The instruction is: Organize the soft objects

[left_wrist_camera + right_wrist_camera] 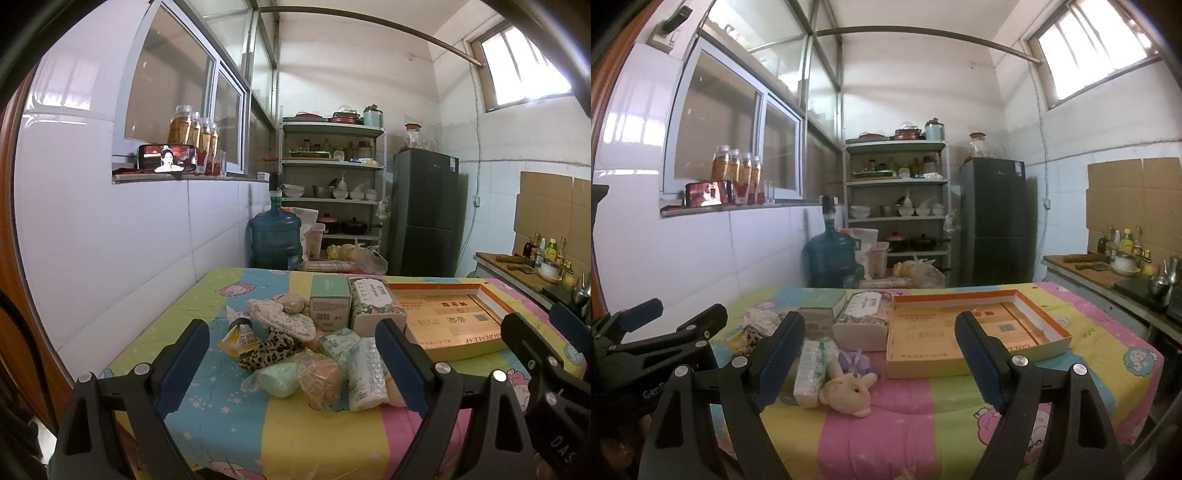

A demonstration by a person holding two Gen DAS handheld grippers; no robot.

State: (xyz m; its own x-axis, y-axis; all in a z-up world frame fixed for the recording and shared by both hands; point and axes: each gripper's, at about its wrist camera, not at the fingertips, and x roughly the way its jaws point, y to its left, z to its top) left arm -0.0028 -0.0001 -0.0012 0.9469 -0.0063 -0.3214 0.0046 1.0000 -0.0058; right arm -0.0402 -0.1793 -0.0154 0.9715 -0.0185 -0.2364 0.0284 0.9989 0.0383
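Bedspread [886, 424] front edge bare; both tongs [291, 354] [879, 350] gape (empty) before pile [306, 347].

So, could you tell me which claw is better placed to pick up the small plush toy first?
The right claw, probably. It is open and the plush toy lies just ahead between its fingers, close to the tray. The left claw faces the wrapped items pile instead.
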